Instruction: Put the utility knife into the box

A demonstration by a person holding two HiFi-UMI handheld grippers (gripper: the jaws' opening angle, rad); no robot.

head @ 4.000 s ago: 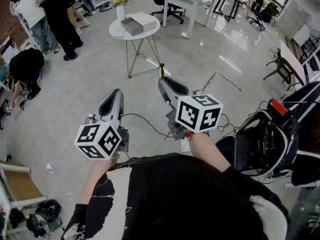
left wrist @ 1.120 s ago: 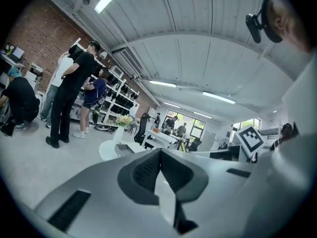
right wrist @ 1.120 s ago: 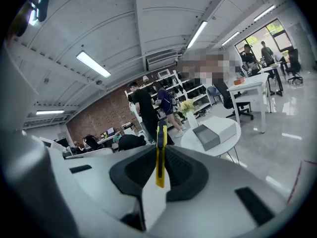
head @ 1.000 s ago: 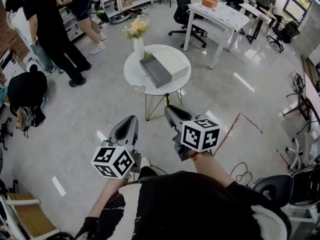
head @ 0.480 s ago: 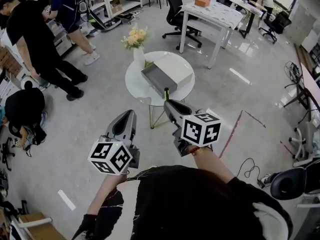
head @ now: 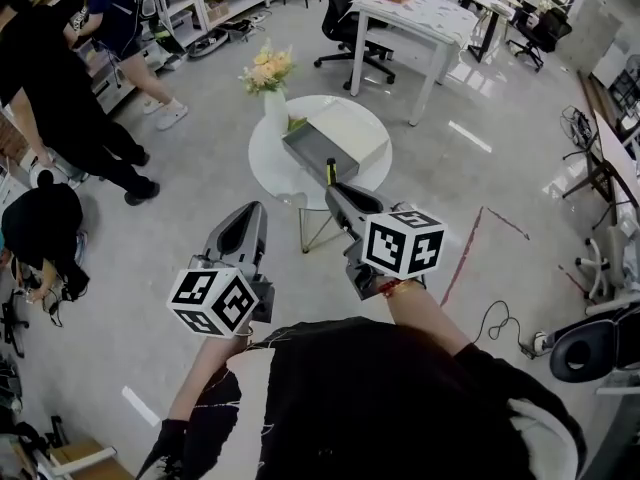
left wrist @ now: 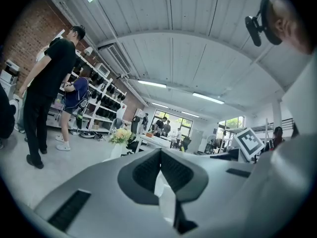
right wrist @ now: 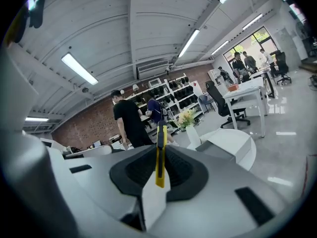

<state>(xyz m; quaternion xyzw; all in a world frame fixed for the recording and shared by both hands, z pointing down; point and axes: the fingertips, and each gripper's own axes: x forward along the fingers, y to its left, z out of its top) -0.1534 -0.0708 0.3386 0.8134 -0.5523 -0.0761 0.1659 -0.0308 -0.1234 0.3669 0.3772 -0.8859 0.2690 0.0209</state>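
The right gripper (head: 334, 190) has its jaws pinching the utility knife (right wrist: 160, 152), a slim yellow one that stands upright between the pads, with its dark upper end rising above the jaw tips. The left gripper (head: 251, 210) is held beside it with its jaws pressed together and nothing between them. Both grippers are held out in front of the person, short of a round white bench (head: 272, 170). In the head view the knife's top shows against the near edge of this bench, just before the near corner of the box (head: 342, 135), so the knife is not in the box. The box is white with a grey side and lies about the middle of the bench, towards its right edge. A white vase of flowers (head: 274, 106) stands at the bench's far left edge, just beside the box. Beyond the bench's left edge, people (head: 55, 118) stand on the grey floor near some shelves.
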